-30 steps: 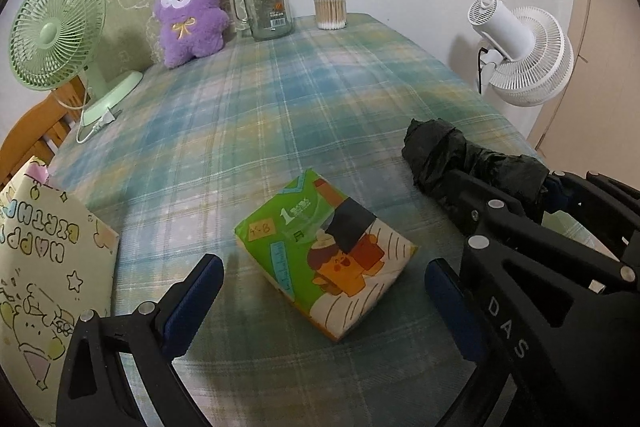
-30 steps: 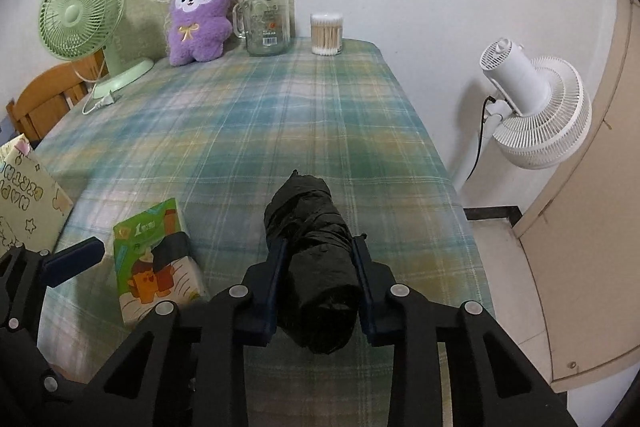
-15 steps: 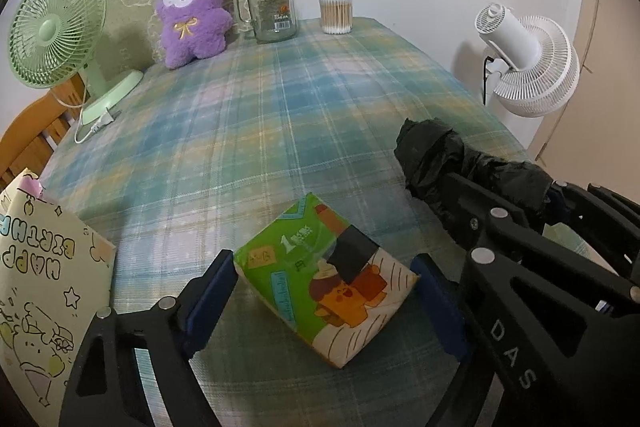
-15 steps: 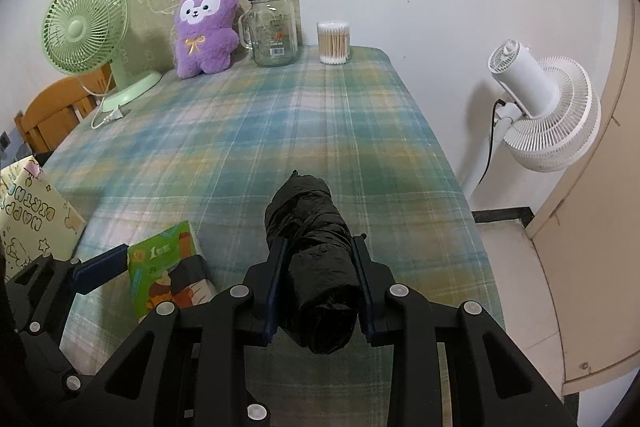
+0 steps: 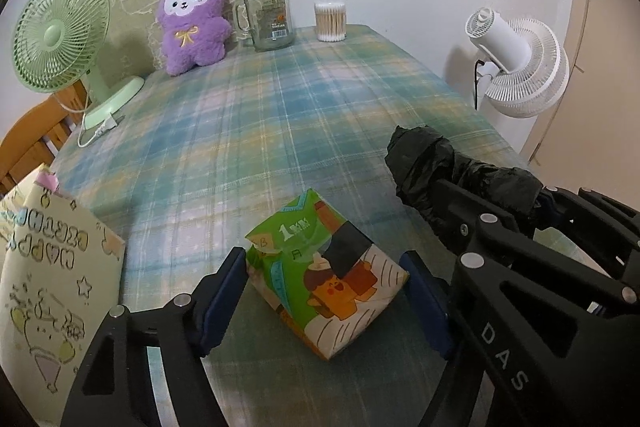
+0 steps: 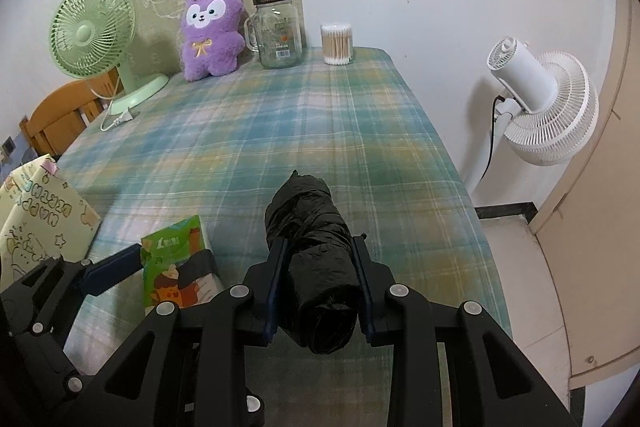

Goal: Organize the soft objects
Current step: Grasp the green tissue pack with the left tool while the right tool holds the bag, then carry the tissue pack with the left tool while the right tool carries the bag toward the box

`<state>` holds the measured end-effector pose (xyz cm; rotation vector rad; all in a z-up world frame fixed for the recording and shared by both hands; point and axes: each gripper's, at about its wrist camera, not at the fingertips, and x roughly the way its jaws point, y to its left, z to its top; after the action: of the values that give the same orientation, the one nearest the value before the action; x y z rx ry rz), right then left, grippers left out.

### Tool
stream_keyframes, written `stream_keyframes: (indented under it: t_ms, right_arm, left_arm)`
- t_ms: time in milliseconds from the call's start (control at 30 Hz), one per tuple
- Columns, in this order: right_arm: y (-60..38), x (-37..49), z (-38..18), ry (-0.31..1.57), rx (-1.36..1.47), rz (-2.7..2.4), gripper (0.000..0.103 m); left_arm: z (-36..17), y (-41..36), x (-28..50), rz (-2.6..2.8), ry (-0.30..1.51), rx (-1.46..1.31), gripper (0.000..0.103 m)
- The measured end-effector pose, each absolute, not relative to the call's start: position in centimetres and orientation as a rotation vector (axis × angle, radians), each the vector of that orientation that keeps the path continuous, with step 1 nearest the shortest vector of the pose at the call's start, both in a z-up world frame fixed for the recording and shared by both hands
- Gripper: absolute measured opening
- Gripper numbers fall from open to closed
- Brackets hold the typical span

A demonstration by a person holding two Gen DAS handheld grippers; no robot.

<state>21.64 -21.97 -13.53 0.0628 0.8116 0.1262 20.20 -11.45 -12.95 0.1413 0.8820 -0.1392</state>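
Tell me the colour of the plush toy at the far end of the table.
The plush toy is purple with a white face and a small yellow bow, clearest in the right wrist view.

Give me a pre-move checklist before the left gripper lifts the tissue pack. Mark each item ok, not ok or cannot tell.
1. Tissue pack sits between the left gripper fingers: ok.
2. Left jaws firm on the pack: not ok; they are closing, and the right-hand pad seems just short of it.
3. Right gripper has the black bag roll clamped between its pads: ok.
4. Bag roll clear of the tissue pack: ok, they lie apart on the tablecloth.
5. Gift bag ready to receive the pack: cannot tell, its opening is not visible.
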Motion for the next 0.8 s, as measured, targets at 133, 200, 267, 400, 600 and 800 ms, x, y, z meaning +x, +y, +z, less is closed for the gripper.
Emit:
stream_keyframes:
  t_ms: [133, 200, 267, 400, 600, 800]
  right_arm:
    - [-21.8, 20.8, -13.0, 0.806, 0.063, 0.123, 0.033]
    - [-21.6, 20.3, -12.7, 0.799, 0.061, 0.122, 0.033]
    - [-21.4, 19.8, -12.3, 0.791, 0.059, 0.121, 0.033]
    - [-21.0, 19.0, -11.6, 0.78, 0.059, 0.122, 0.033]
    - [-20.5, 17.6, -10.3, 0.768, 0.083, 0.139, 0.033]
    - [-19.9, 16.1, -9.0, 0.746, 0.082, 0.138, 0.033]
  left_arm:
    - [-12.5, -11.3, 19.4, -0.145, 0.873, 0.135, 0.078]
    - [-12.1, -11.1, 18.8, -0.149, 0.864, 0.131, 0.077]
    - [-11.8, -10.9, 18.4, -0.15, 0.858, 0.127, 0.077]
    - [-11.1, -10.5, 17.5, -0.148, 0.848, 0.118, 0.076]
    - [-9.8, -9.6, 16.1, -0.151, 0.818, 0.092, 0.075]
    - [-8.6, -9.0, 14.9, -0.148, 0.797, 0.091, 0.075]
